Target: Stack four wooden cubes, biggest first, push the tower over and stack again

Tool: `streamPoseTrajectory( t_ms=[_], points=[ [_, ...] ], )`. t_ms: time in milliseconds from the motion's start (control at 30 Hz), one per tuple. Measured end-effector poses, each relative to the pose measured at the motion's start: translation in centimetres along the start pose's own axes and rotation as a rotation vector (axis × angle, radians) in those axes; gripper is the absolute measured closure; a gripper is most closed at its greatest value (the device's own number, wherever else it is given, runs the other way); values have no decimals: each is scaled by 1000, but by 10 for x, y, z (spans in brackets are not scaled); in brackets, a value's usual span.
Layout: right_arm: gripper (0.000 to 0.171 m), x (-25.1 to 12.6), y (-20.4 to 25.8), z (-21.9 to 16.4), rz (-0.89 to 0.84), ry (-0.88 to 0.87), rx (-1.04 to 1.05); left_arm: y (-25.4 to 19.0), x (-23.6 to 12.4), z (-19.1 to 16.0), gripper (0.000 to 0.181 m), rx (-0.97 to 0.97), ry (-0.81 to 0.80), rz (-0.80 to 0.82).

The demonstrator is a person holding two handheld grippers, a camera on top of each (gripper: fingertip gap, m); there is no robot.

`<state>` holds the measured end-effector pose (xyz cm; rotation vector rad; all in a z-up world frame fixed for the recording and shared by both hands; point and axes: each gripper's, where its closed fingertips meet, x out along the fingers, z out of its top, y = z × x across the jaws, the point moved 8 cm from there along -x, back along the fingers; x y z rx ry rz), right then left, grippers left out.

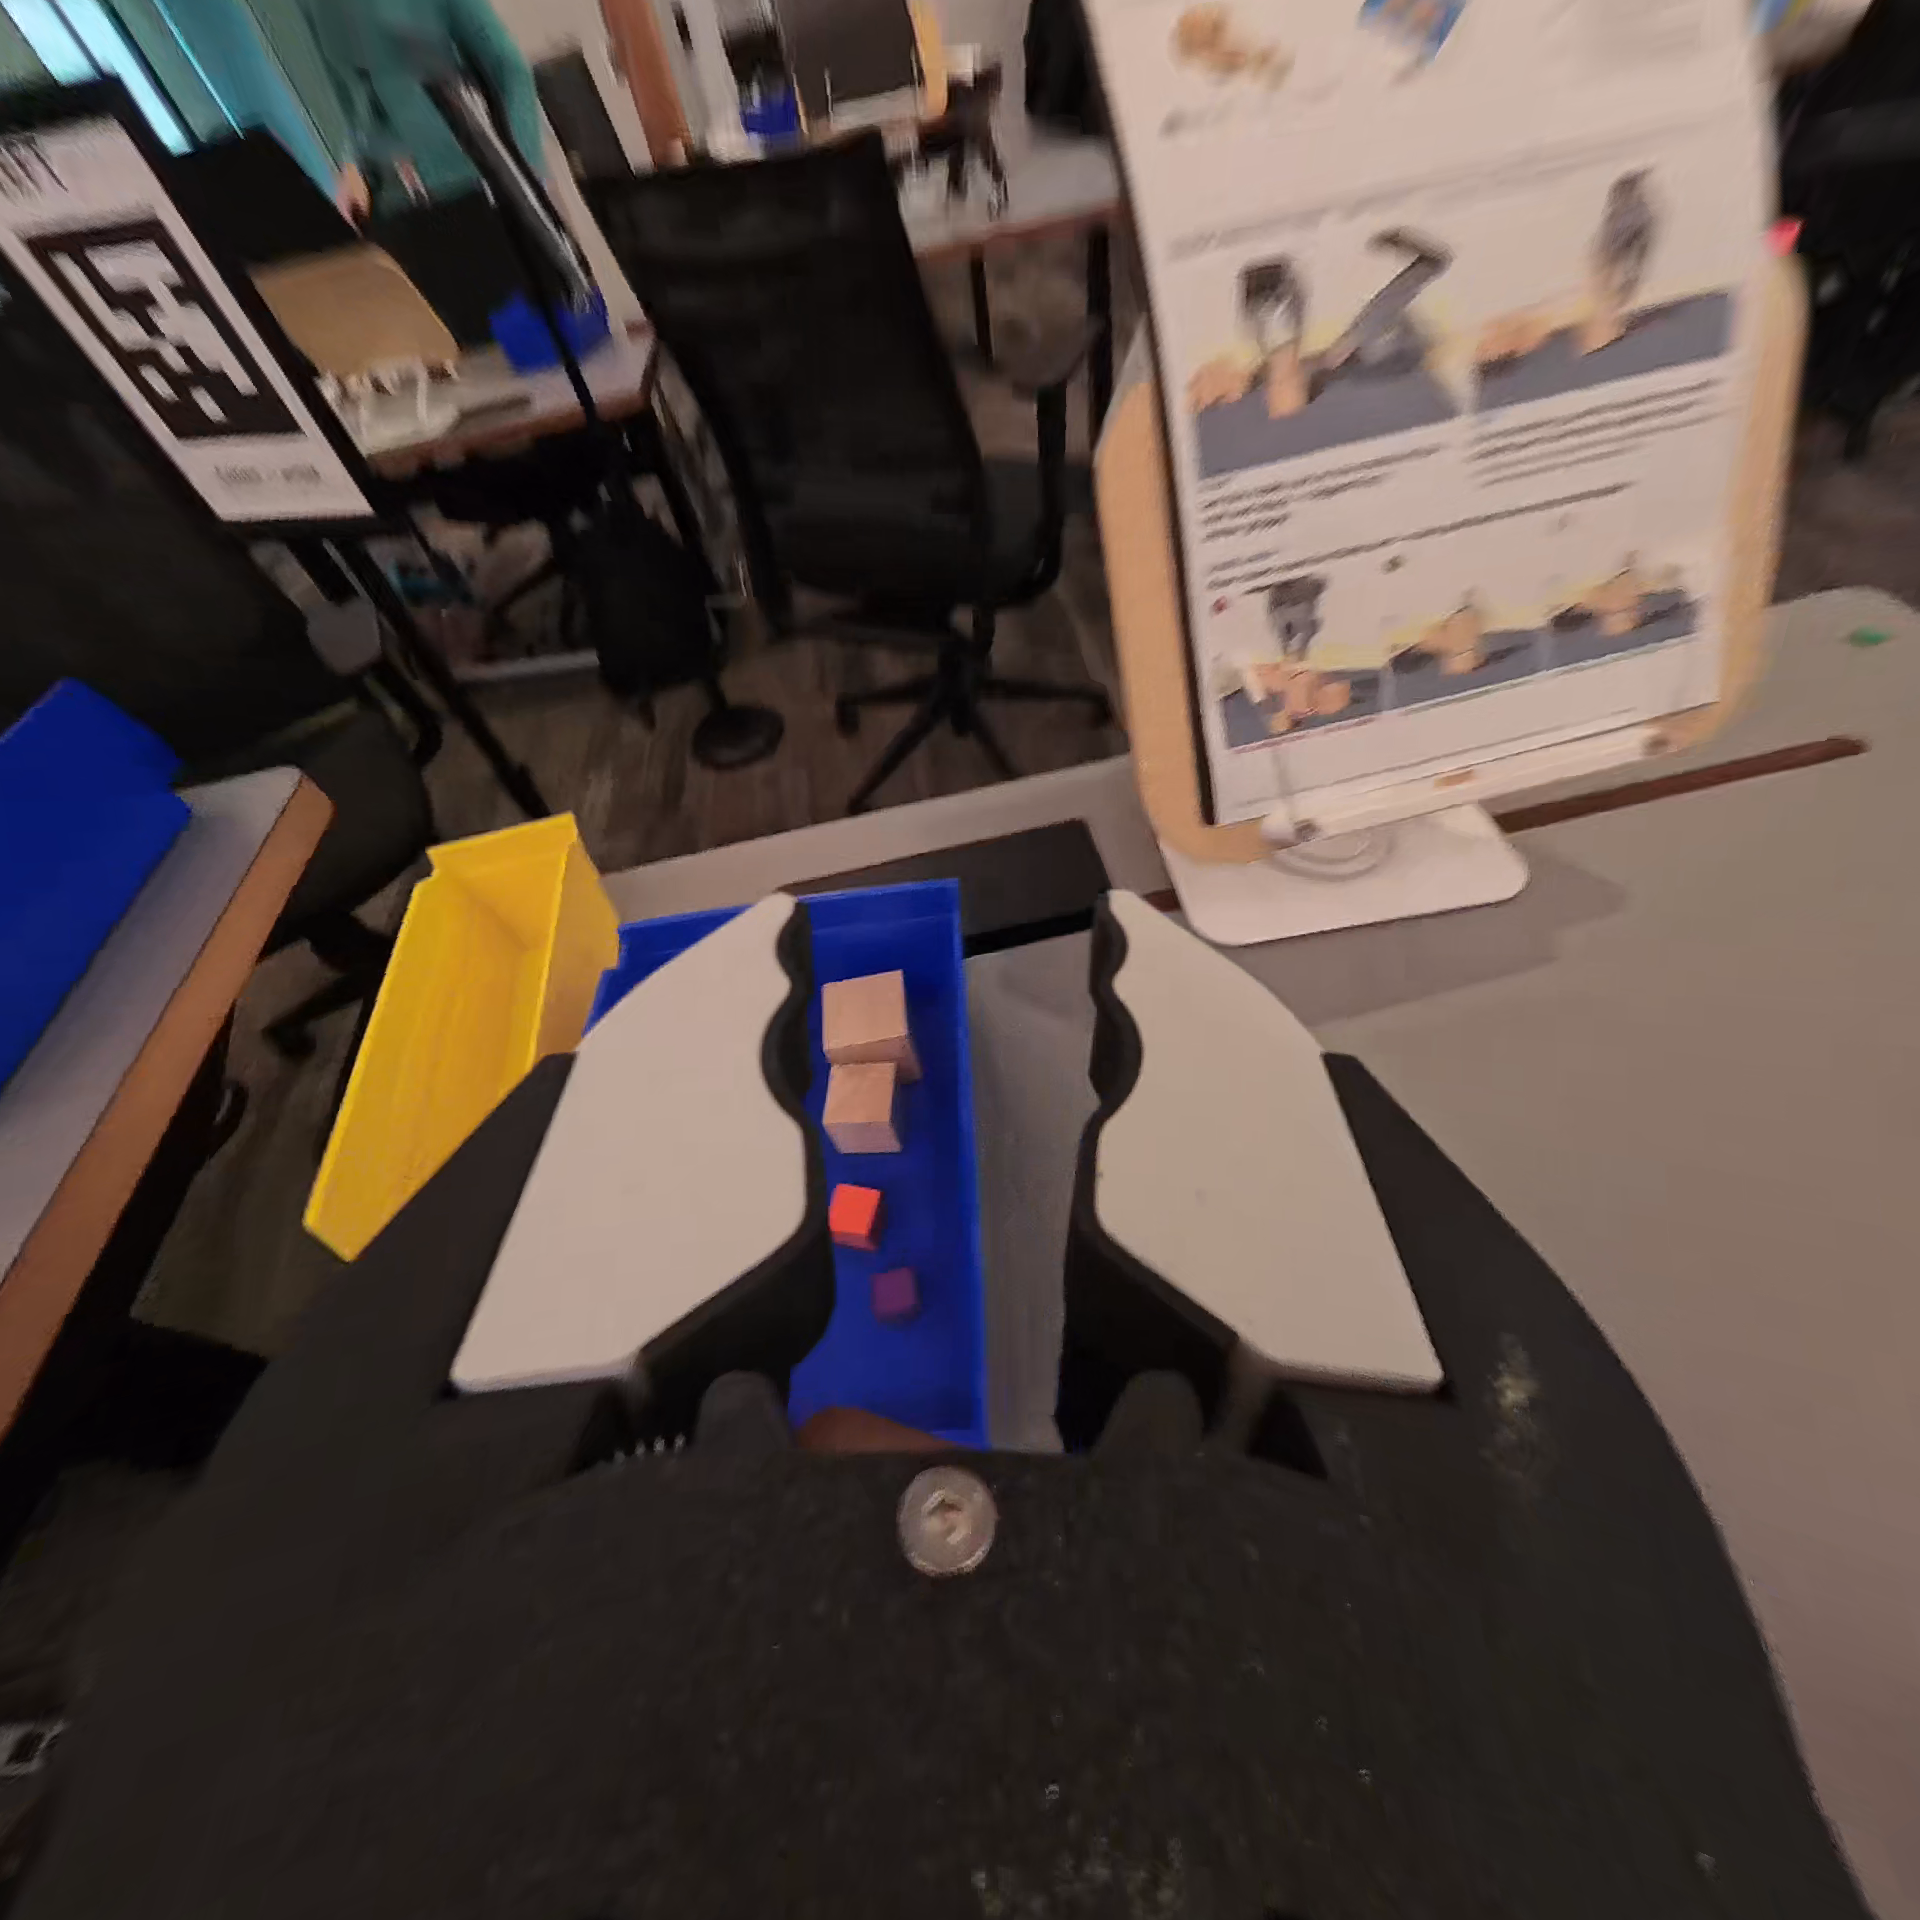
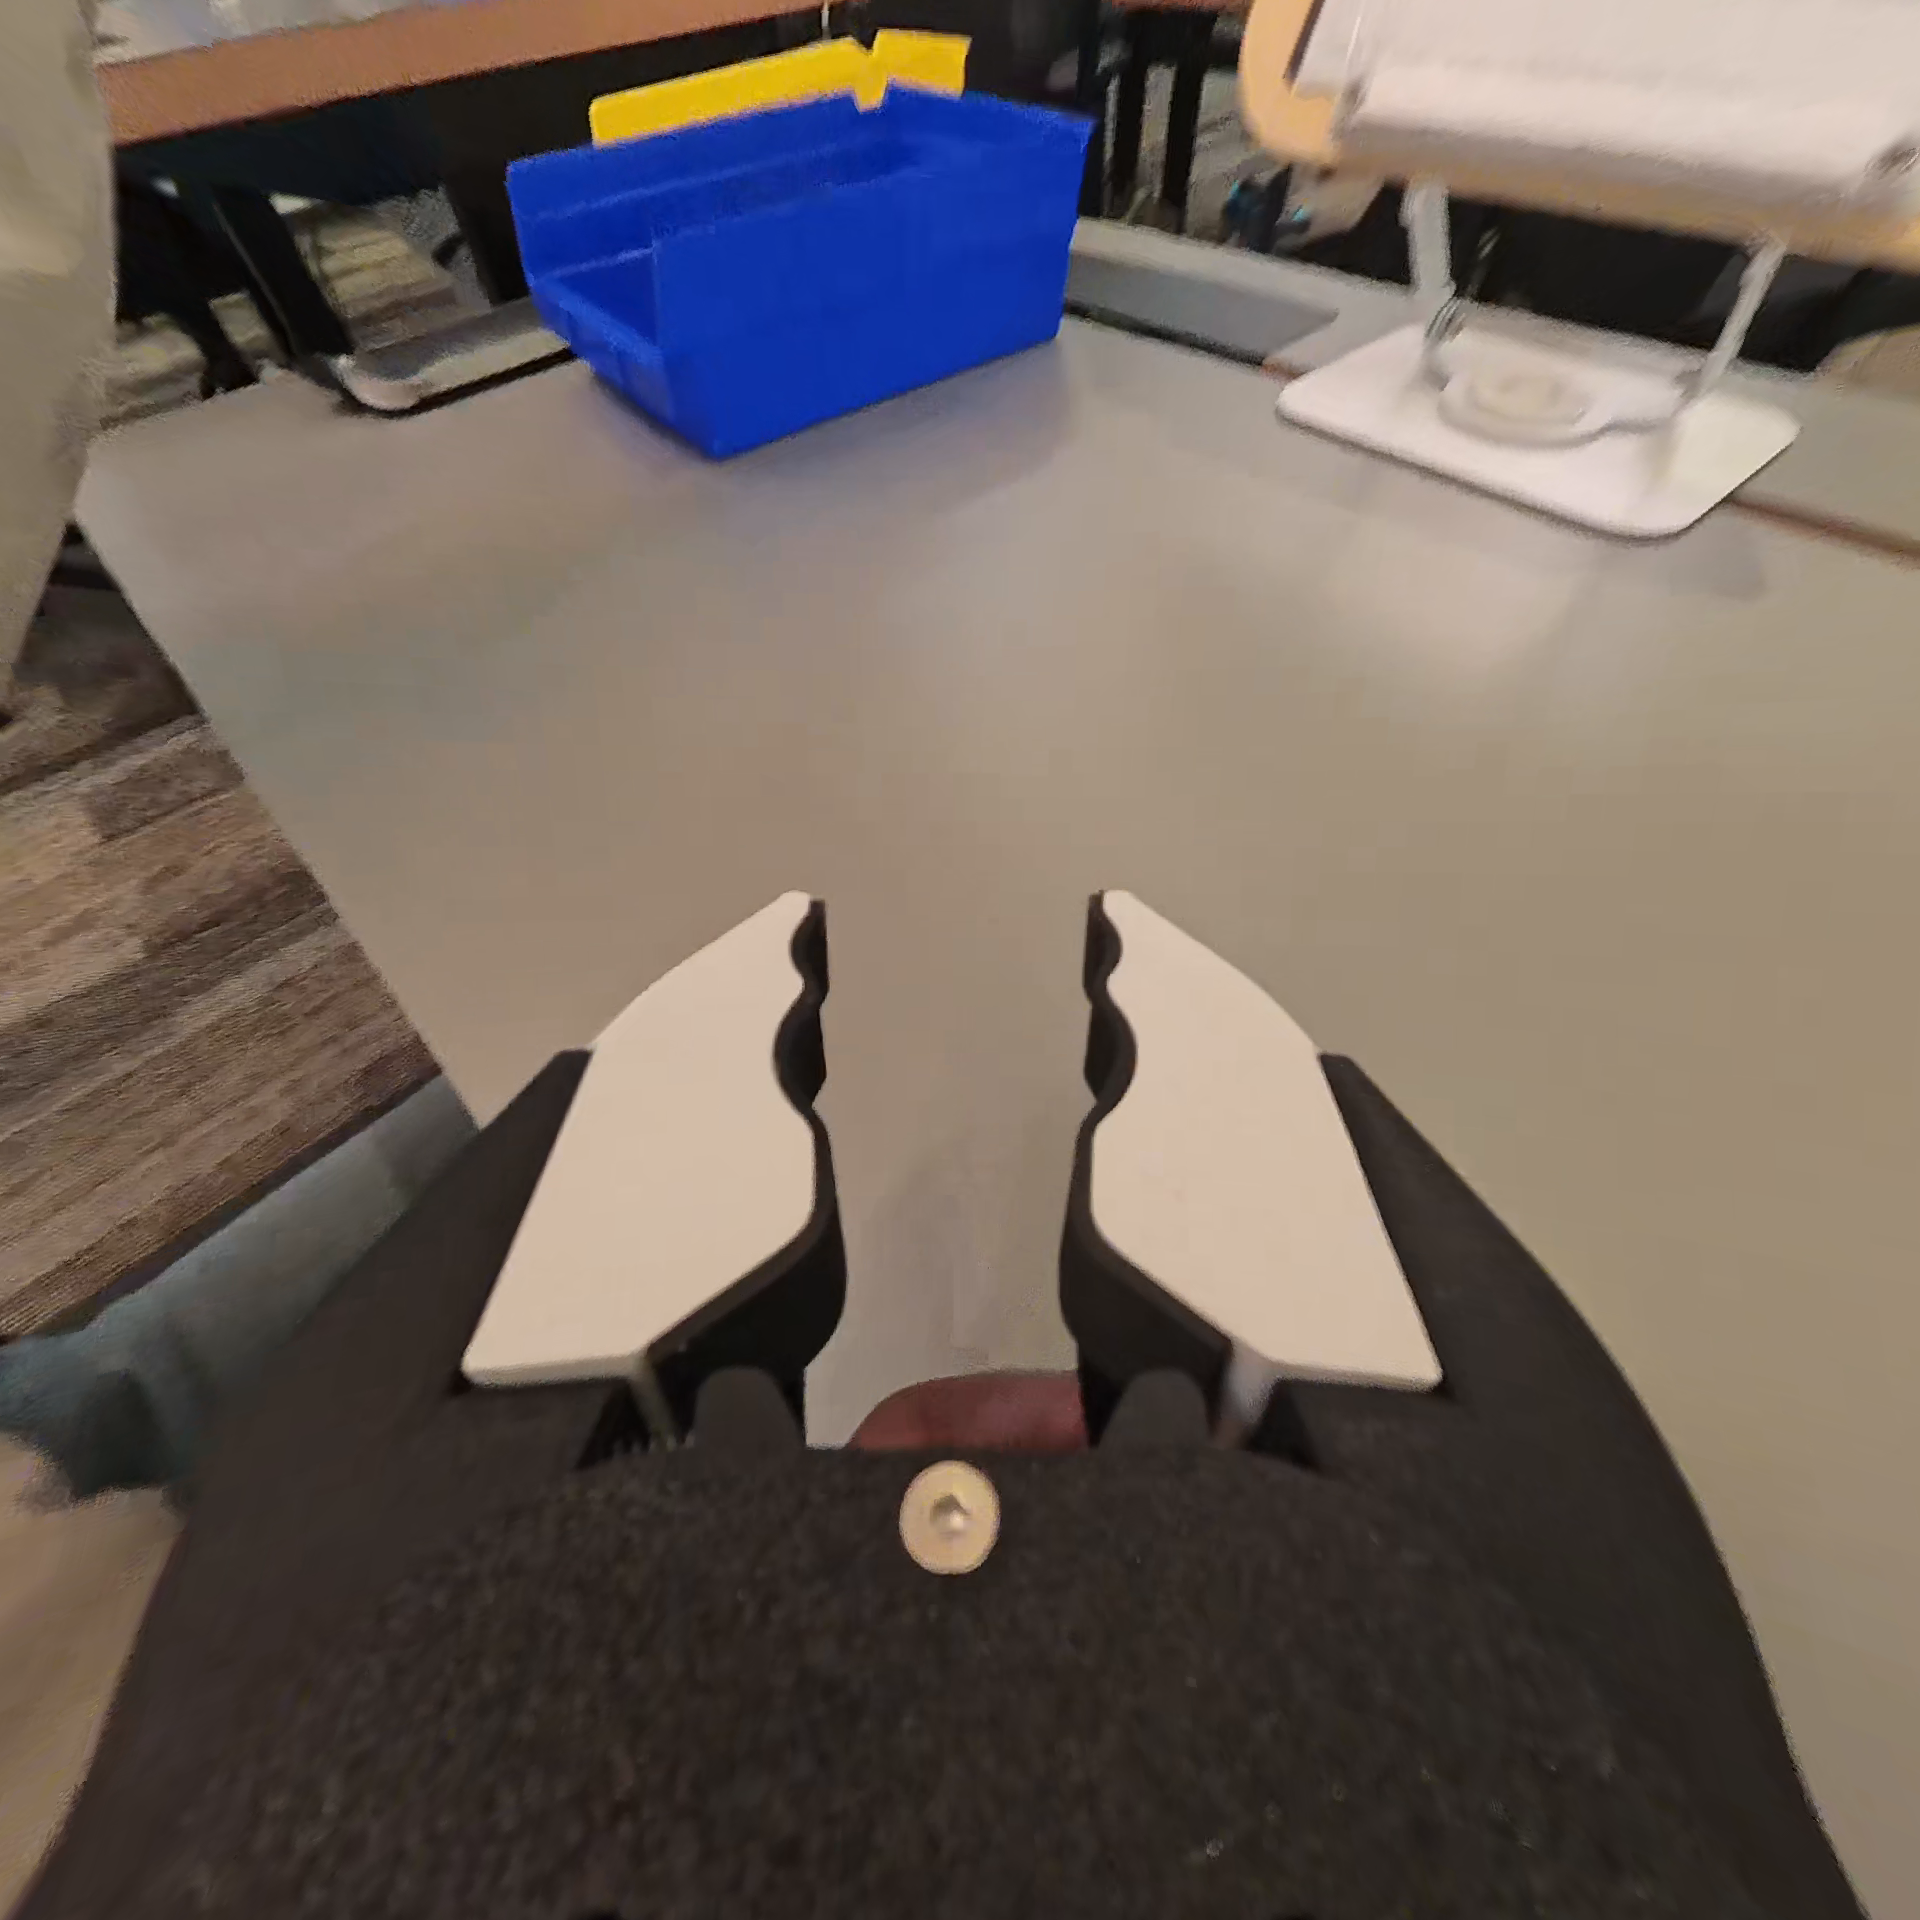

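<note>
Inside the blue bin (image 1: 961, 1049), toward twelve o'clock from the left gripper (image 1: 945, 925), lie all four cubes (image 1: 868, 1018), unstacked. Both the left and the right gripper (image 2: 956, 914) gape wide, empty. Judging by this, stacking has not begun; everything remains.

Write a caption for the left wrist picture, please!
Open left gripper hovers over a blue bin holding four cubes: two plain wooden, one red, one purple.
</note>
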<state>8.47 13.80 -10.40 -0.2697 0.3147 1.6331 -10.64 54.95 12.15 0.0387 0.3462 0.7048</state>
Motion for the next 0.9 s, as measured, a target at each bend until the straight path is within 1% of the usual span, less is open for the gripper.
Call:
streamPoseTrajectory(
  t_ms=[67,100,167,233,333,433,467,533,600,667,767,900],
  points=[
    [123,-3,-5,14,-63,-33,-14,-27,-35,-17,132,5,-99,49],
    [123,-5,-7,19,-96,-46,-10,-40,-50,-31,132,-7,-140,74],
    [122,-8,-11,23,-151,-71,24,-68,-73,-67,133,-51,-190,109],
    [121,-11,-15,20,-210,-87,66,-96,-89,-108,133,-110,-194,134],
    [119,-13,-18,6,-272,-99,141,-133,-102,-167,132,-182,-203,168],
    [117,-9,-17,-7,-303,-84,164,-158,-105,-206,128,-152,-143,207],
    [117,-8,-17,-9,-318,-84,154,-165,-104,-216,128,-162,-128,187],
    [117,-6,-17,-11,-331,-89,141,-177,-98,-232,125,-190,-74,138],
    [117,-4,-17,-12,-335,-85,138,-183,-90,-242,119,-167,-4,148],
    [117,-3,-17,-13,-340,-81,136,-188,-85,-245,120,-164,-8,120],
    [117,-4,-17,-15,-337,-78,146,-195,-77,-252,119,-182,43,81],
    [118,-6,-20,-17,-346,-71,144,-202,-74,-252,120,-175,47,60]
  ],
)
